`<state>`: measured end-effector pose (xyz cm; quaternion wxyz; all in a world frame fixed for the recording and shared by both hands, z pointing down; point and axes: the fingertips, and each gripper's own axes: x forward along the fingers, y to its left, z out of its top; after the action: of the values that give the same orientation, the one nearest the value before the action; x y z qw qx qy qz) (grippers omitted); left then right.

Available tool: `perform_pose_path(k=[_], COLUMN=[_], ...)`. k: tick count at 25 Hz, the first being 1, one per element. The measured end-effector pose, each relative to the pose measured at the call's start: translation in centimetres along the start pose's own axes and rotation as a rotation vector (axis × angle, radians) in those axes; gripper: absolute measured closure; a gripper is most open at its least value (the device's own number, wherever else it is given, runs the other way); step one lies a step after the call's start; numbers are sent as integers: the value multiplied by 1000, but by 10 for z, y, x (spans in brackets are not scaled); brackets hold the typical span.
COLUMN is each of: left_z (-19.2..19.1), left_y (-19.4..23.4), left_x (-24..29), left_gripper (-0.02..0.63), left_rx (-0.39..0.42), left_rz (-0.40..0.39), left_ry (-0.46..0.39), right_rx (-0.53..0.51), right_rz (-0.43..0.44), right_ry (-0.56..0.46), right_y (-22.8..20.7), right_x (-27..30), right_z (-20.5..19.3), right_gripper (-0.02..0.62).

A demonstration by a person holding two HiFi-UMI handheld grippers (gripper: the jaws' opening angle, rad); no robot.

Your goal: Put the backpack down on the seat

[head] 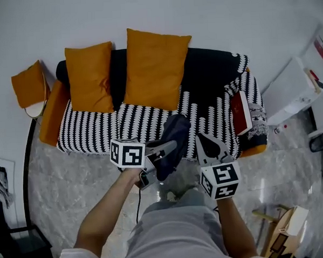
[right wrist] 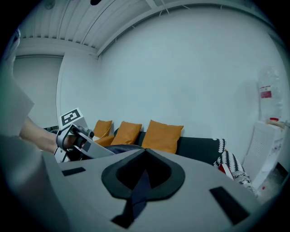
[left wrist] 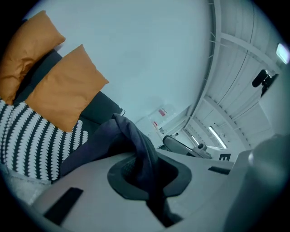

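Your left tongs (head: 168,147) and right tongs (head: 205,139) each pinch the backpack (head: 175,131), so it hangs between them, ready for the seat (head: 96,129) ahead.

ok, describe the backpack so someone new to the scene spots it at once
Find the sofa with the black-and-white striped cover against the wall. The backpack is the soft bundle at the seat's front edge, near the middle. It is crumpled dark navy cloth; the cover is striped, the cushions orange.
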<state>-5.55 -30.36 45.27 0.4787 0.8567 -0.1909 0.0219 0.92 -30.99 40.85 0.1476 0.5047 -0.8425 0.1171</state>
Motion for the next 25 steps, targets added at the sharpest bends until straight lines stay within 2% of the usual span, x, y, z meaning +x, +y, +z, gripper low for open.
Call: perform_pose_path(k=[6, 13, 25], left_z=[26, 51, 83], left_y=[36, 68, 119], left_x=[-5, 7, 35], left_gripper=[592, 592, 592], left_rx=[58, 131, 240], left_rz=[23, 24, -66], left_ry=[78, 182, 409], right_rx=[-1, -1, 32], right_rz=[28, 50, 40], right_ry=[2, -2, 61], right_y=[3, -13, -55], right_x=[32, 75, 152], right_z=[3, 13, 17], right_gripper=[594, 594, 594])
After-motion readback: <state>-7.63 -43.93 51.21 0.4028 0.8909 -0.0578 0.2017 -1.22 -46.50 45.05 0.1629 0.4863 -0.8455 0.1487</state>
